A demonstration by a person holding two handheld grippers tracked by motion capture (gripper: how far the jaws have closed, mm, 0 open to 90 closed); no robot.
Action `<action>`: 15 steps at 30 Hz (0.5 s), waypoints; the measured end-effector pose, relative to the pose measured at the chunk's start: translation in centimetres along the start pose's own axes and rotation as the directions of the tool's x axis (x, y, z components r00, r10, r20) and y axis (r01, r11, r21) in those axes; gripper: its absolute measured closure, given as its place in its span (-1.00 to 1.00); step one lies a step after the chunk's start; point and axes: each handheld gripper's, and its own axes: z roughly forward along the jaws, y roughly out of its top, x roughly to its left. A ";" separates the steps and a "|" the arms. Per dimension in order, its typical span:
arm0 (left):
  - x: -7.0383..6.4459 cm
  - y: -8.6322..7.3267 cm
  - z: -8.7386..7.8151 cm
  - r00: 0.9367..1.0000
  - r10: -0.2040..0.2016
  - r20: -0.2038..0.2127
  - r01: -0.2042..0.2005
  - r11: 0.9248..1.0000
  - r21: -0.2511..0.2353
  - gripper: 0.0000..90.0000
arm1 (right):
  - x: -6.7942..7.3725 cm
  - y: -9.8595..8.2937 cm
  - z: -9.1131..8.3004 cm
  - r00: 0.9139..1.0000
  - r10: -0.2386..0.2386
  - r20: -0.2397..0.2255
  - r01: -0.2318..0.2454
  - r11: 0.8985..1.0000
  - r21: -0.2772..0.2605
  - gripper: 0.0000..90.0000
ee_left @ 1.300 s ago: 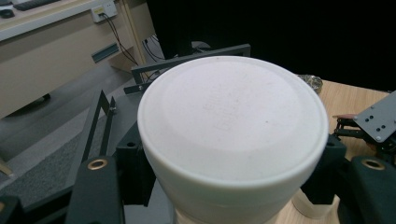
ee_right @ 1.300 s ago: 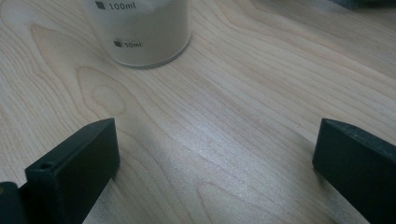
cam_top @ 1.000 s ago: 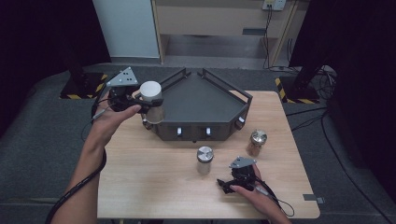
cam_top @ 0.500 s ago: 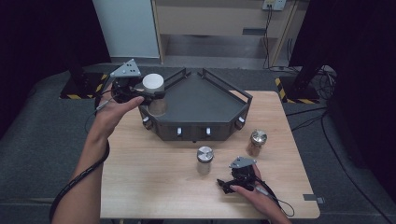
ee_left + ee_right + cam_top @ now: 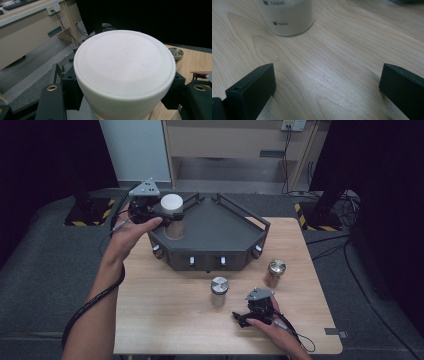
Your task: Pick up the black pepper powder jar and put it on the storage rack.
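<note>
White-lidded jar (image 5: 172,215) is pinched by left gripper (image 5: 150,210) jaws over the dark tray's (image 5: 220,235) left corner. Right gripper (image 5: 252,312) is rested on desk (image 5: 165,310), jaws spread, near a metal-lidded jar (image 5: 219,290).

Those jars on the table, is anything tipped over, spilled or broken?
Nothing stands out. The white-lidded jar sits upright in the left claw over the dark tray; two metal-lidded jars stand upright on the table.
</note>
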 end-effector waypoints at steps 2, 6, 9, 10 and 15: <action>0.1 0.1 0.3 1.000 0.002 0.002 -0.002 1.000 0.004 -0.27 | 0.0 0.0 0.0 1.000 0.001 0.000 -0.001 1.000 0.000 -0.98; 0.1 0.2 1.1 1.000 0.003 -0.003 -0.003 1.000 0.018 -0.27 | 0.0 0.0 0.0 1.000 0.000 0.000 0.000 1.000 0.000 -0.98; 0.2 0.1 1.5 1.000 -0.002 -0.005 0.002 1.000 0.026 -0.27 | 0.0 0.0 0.0 1.000 0.001 0.001 -0.001 1.000 0.000 -0.98; 0.3 0.0 1.6 1.000 -0.001 -0.007 0.001 1.000 0.031 -0.27 | 0.0 0.0 0.0 1.000 0.001 0.002 -0.001 1.000 0.000 -0.98; 0.7 -0.7 2.1 1.000 -0.020 -0.013 0.020 0.999 0.028 -0.27 | 0.1 0.0 0.0 1.000 0.002 0.003 -0.002 1.000 -0.001 -0.98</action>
